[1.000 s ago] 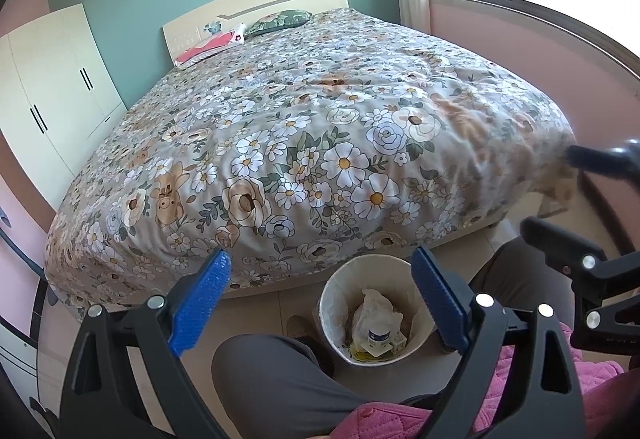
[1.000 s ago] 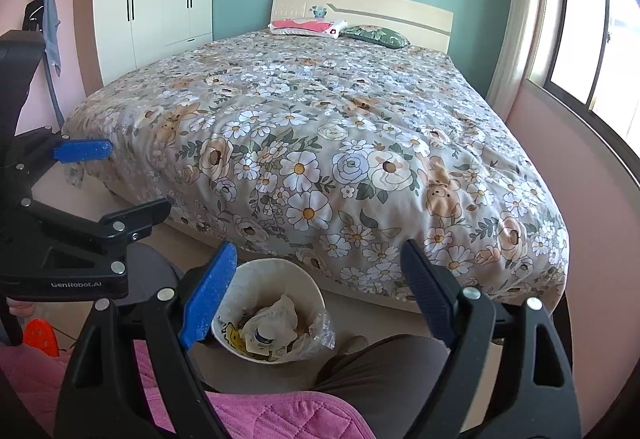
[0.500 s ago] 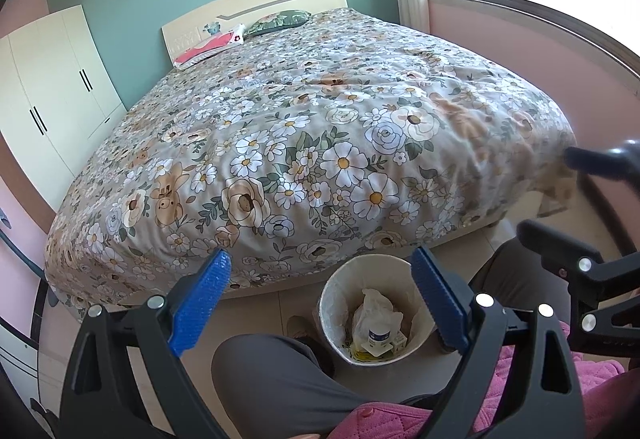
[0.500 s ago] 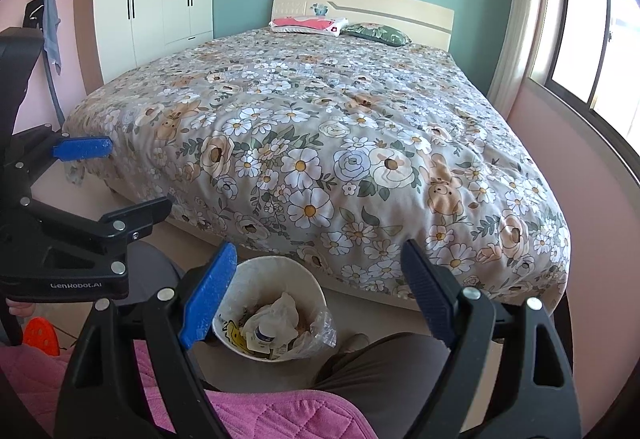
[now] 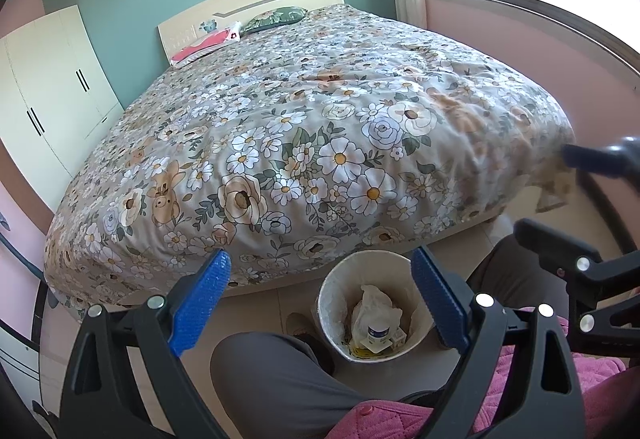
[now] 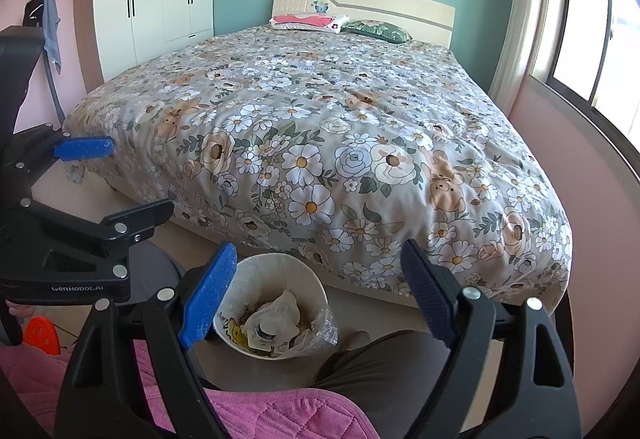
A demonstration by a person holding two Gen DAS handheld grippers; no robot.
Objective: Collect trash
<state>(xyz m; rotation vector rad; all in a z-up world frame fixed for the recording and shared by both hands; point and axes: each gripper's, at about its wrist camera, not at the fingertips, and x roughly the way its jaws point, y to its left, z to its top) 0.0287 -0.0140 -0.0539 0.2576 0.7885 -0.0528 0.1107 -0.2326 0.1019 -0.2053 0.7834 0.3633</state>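
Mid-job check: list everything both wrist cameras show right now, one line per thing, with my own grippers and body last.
trash bin: 1, white, plastic-lined, on the floor at the foot of the bed
trash in the bin: several pieces, white crumpled wrapper, small blue-labelled bottle, yellow scraps
bed: 1, floral quilt, fills the middle of the room
pillows: 2, one pink and white, one green floral, at the headboard
wardrobe: 1, cream with black handles, left wall
window: 1, dark frame, right wall
orange object: 1, on the floor at far left, kind unclear
left gripper: 1, black with blue pads, open, empty
right gripper: 1, same build, open, empty
legs: grey trousers, pink quilted garment above
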